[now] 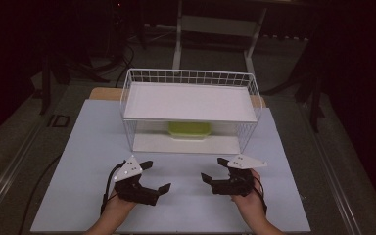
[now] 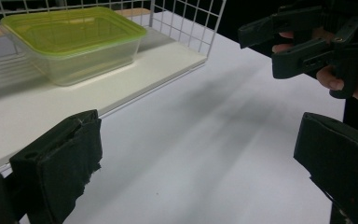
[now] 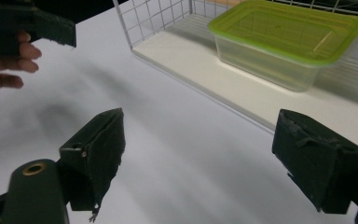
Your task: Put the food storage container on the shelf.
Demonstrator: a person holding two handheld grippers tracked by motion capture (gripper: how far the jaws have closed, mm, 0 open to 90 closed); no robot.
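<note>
A clear plastic container with a green lid [image 1: 189, 129] sits on the lower shelf of a white wire rack [image 1: 125, 100], under its upper shelf. My left gripper [image 1: 157, 176] is held open above the white tabletop, in front of the rack and to the left. My right gripper [image 1: 212, 169] is open as well, to the right, and points toward the left one. The left gripper view has its own jaws [image 2: 198, 163] wide apart with nothing between them, the container [image 2: 72, 42] ahead to the left and the right gripper [image 2: 259, 52] at the top right. The right gripper [image 3: 205, 158] is empty too, with the container [image 3: 289, 42] beyond it.
The white tabletop [image 1: 88, 161] stretches bare around both hands. The rack's upper shelf [image 1: 191, 102] is a flat white board with a wire rim. Dark floor, cables and a stand's legs [image 1: 178, 44] lie beyond the table.
</note>
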